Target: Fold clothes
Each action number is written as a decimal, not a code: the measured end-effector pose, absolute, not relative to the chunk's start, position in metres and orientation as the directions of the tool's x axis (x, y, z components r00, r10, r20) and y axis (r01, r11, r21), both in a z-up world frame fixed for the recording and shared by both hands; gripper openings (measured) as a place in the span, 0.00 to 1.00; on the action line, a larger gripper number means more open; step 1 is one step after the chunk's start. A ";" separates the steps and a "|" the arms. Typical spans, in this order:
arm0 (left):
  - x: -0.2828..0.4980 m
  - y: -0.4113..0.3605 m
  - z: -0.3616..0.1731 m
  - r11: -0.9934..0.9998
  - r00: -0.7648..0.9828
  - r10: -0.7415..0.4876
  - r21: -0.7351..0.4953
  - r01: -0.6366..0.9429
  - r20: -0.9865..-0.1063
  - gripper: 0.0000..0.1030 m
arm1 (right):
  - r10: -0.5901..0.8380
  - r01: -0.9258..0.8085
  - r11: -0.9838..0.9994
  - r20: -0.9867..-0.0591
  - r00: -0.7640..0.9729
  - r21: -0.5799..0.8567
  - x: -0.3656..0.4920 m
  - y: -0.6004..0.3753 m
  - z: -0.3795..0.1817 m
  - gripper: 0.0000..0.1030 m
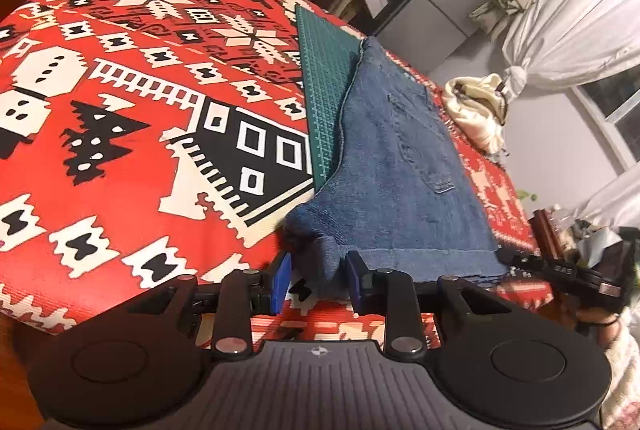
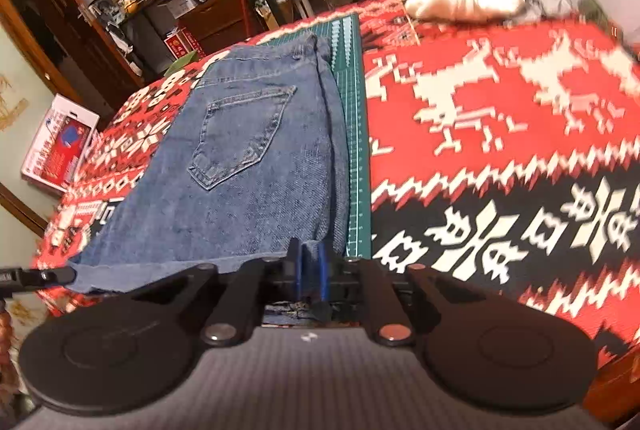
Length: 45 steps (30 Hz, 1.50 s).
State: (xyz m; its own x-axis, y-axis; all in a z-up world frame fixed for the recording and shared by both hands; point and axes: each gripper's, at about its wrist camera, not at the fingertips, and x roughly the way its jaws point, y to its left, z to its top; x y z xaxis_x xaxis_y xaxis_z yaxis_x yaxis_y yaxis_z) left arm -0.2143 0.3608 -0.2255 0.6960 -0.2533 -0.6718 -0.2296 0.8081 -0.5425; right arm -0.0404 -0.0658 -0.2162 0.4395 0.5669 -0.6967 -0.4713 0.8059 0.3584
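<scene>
Both tongs sit at the near hem of the denim shorts (image 2: 248, 150): right gripper (image 2: 310, 270) pinched on it, left gripper (image 1: 318, 280) parted around a bunched corner. Shorts lie on the green mat (image 1: 320, 78). Judged mid-fold; next, left must clamp, then 2 corners lift together.

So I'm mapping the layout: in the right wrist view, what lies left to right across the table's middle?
Denim shorts → green cutting mat → red patterned tablecloth.
</scene>
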 end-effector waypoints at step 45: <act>-0.215 0.332 -0.226 0.904 0.720 -0.157 -0.392 -0.171 -0.676 0.11 | 0.567 -0.448 0.812 -0.687 0.455 0.374 -0.056 -0.075 -0.226 0.14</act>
